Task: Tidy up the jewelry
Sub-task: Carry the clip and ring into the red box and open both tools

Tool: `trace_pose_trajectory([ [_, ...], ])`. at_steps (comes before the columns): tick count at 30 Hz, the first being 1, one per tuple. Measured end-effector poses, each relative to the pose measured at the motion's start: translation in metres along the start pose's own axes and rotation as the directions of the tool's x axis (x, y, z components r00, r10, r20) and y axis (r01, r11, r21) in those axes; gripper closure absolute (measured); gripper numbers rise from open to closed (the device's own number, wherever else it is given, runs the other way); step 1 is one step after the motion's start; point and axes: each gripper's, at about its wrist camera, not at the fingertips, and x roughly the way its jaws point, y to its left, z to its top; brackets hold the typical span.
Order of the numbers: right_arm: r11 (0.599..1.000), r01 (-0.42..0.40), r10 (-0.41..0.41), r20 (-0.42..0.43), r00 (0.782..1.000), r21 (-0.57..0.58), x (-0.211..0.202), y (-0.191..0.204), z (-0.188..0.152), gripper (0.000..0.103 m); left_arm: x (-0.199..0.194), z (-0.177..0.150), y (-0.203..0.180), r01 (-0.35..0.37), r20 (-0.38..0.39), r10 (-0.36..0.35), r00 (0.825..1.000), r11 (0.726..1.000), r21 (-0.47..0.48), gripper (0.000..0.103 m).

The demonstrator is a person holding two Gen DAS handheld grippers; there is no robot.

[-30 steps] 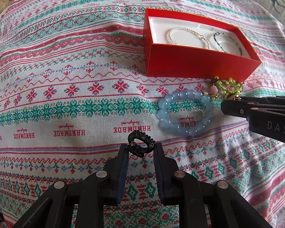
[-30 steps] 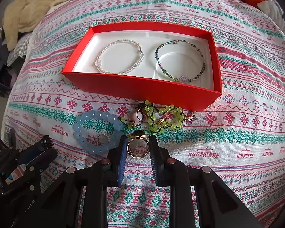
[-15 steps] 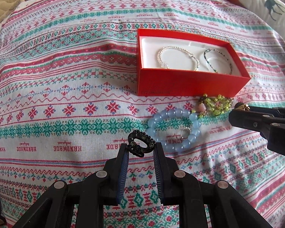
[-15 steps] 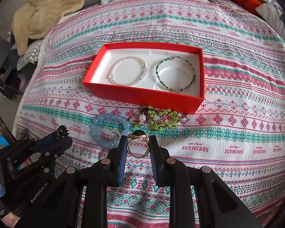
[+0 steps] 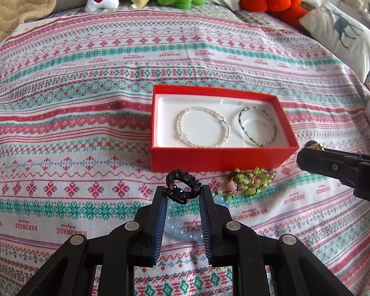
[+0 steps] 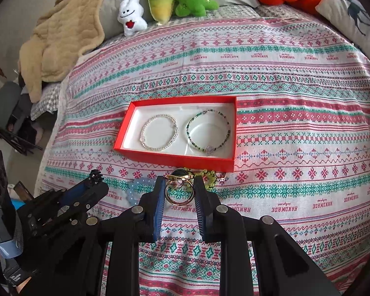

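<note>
While bound for the red box [image 5: 219, 159]: left hand-held gripper [image 5: 182, 193] pinching black ring [image 5: 182, 187], right hand-held gripper [image 6: 179, 192] pinching gold ring [image 6: 177, 192].

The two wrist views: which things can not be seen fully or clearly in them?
- Blue bead bracelet: left wrist view, mostly behind the left gripper holding the black ring; right wrist view, partly behind the right gripper holding the gold ring.
- Green bead bracelet: right wrist view, partly hidden behind the right gripper.
- Clasps of the two bracelets in the red box: too small.
</note>
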Motion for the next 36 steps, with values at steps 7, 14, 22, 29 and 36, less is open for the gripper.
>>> trace_pose_trajectory([
  [7, 0.998, -0.010, 0.010, -0.007, 1.000, 0.060, 0.005, -0.024, 0.013, 0.079, 0.021, 0.029, -0.024, 0.005, 0.004, -0.005, 1.000, 0.998, 0.059, 0.082],
  [14, 0.995, -0.020, 0.022, -0.015, 1.000, 0.098, 0.009, -0.040, 0.021, 0.079, 0.058, 0.045, -0.030, -0.029, -0.035, 0.032, 0.999, 0.996, 0.080, 0.082],
  [22, 0.994, -0.033, 0.035, -0.025, 0.999, 0.107, 0.017, -0.042, 0.025, 0.079, 0.075, 0.049, -0.030, -0.042, -0.049, 0.046, 0.998, 0.996, 0.081, 0.082],
  [29, 0.995, -0.019, 0.023, -0.041, 0.999, 0.102, 0.030, -0.040, 0.027, 0.078, 0.057, 0.040, -0.028, -0.057, -0.017, 0.059, 0.998, 0.996, 0.070, 0.049],
  [36, 0.997, 0.013, -0.010, -0.032, 0.999, 0.079, 0.042, -0.038, 0.031, 0.078, 0.032, 0.014, -0.027, -0.114, -0.018, 0.116, 0.993, 0.991, 0.074, 0.033],
])
